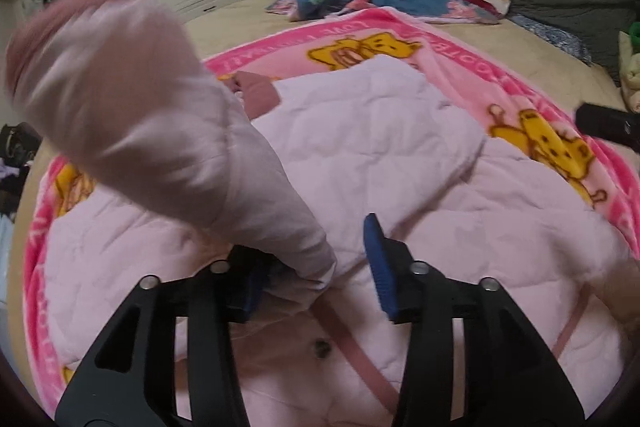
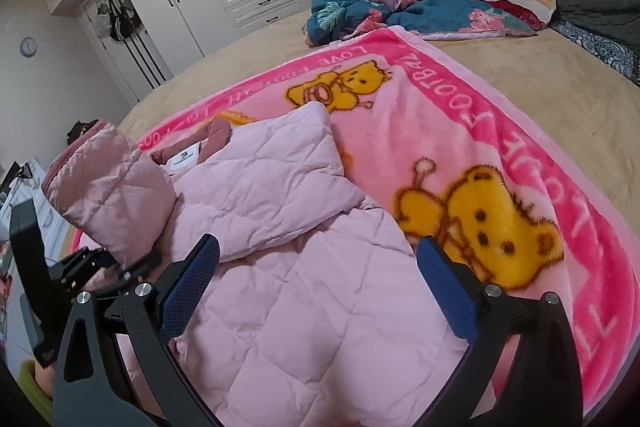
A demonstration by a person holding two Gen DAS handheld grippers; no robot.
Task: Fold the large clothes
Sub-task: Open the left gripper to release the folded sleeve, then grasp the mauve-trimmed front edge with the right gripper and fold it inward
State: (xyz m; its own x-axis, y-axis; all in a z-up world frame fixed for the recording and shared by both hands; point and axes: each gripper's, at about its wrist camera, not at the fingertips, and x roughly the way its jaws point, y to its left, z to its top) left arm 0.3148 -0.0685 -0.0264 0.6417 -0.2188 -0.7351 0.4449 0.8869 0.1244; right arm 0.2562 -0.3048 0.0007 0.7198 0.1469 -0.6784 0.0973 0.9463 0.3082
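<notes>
A pale pink quilted padded jacket [image 2: 288,267] lies spread on a bright pink fleece blanket with yellow bears [image 2: 500,155] on a wide beige bed [image 2: 540,75]. The left gripper [image 1: 316,279] has its jaws partly open, with 1 sleeve [image 1: 132,99] (blurred in the left wrist view) draped against its left pad; no pad presses it. The right gripper [image 2: 320,291] hovers over the jacket's body, jaws wide apart and empty.

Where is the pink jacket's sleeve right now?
The sleeve sticks up at the left in both views, between the left gripper's parted jaws, above the jacket lying on the bear blanket.
</notes>
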